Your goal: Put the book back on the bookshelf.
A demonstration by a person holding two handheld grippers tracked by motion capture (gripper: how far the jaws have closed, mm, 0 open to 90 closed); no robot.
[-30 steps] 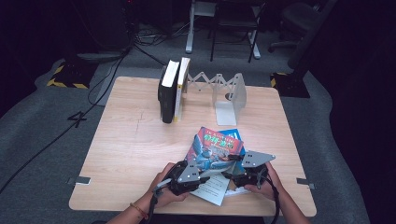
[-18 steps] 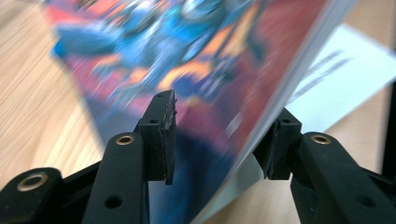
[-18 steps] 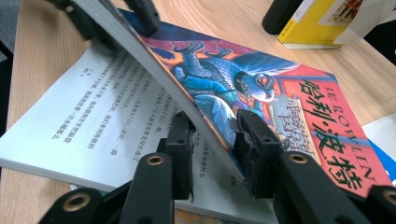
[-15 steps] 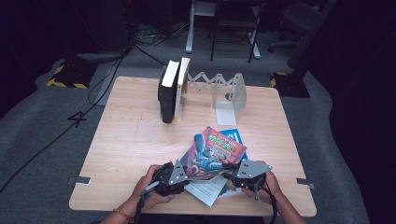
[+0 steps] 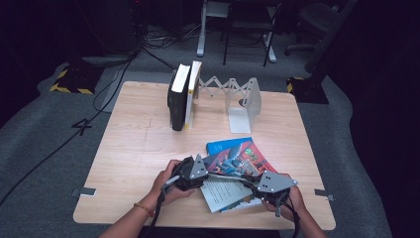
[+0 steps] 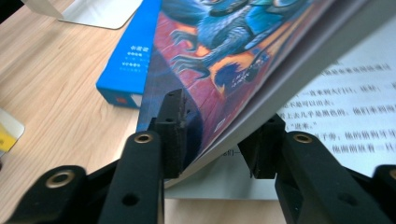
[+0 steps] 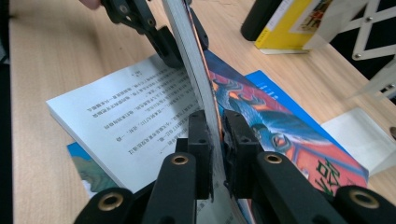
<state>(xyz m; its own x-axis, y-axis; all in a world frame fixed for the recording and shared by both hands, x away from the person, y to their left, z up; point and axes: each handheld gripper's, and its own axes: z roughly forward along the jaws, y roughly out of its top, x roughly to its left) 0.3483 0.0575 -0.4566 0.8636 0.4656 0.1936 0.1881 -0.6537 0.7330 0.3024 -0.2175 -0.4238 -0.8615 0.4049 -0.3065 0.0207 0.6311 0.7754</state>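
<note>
The right gripper (image 7: 217, 140) pinches the raised cover block of the open book (image 5: 237, 163) to close it, while the left gripper (image 6: 217, 135) straddles its edge loosely.

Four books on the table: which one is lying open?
The colourful dragon-cover book near the front edge, its cover lifted off white printed pages; the blue book beneath is closed, the other two stand upright.

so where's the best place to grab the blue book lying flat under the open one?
Take the flat blue paperback book at its far-left corner, coming in low from the table's far side. That corner and the blue spine edge poke out bare onto the light wooden table; the rest lies under the open colourful-cover book, which the left tool and right tool straddle.
</note>
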